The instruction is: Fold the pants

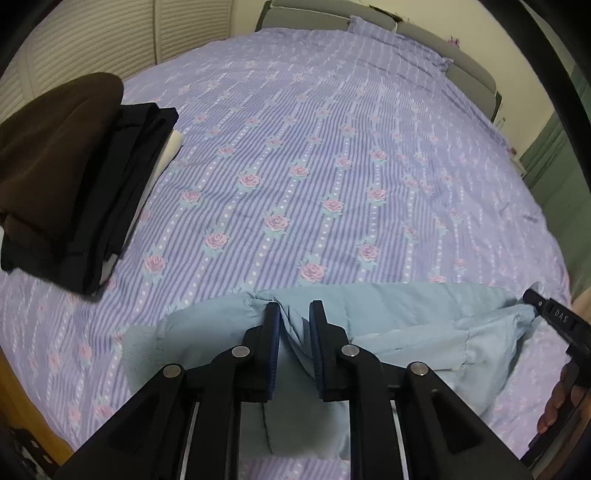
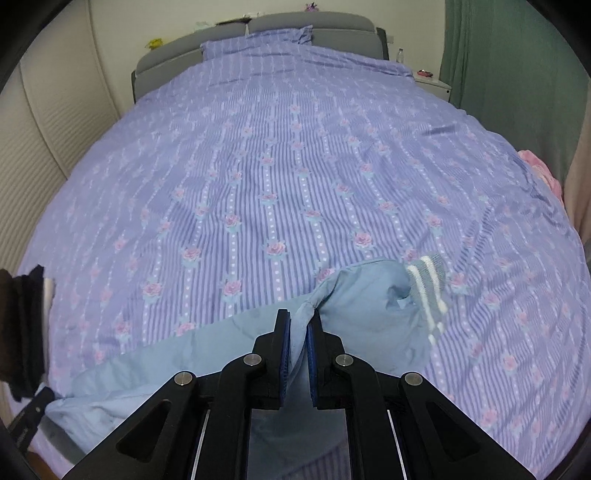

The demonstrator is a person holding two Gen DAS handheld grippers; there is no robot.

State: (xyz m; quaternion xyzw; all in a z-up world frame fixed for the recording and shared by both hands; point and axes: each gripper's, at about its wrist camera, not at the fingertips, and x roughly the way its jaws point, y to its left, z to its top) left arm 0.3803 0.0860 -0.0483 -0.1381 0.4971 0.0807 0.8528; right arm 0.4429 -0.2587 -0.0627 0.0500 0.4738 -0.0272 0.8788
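Observation:
Light blue pants (image 1: 406, 317) lie bunched along the near edge of the bed, with a ribbed cuff with white stripes (image 2: 428, 291) at their right end. My left gripper (image 1: 295, 310) is shut on a fold of the pants near their left end, and cloth fills the narrow gap between its blue pads. My right gripper (image 2: 298, 321) is shut tight on a pinch of the pants (image 2: 369, 295) just left of the cuff. In the left wrist view the right gripper (image 1: 554, 317) shows at the far right with a hand (image 1: 554, 406) on it.
A stack of folded dark clothes (image 1: 66, 177) sits on the bed's left side, also at the left edge of the right wrist view (image 2: 22, 325). The purple floral bedspread (image 1: 314, 166) stretches to a grey headboard (image 2: 314, 22). A pink cloth (image 2: 543, 170) lies at the right edge.

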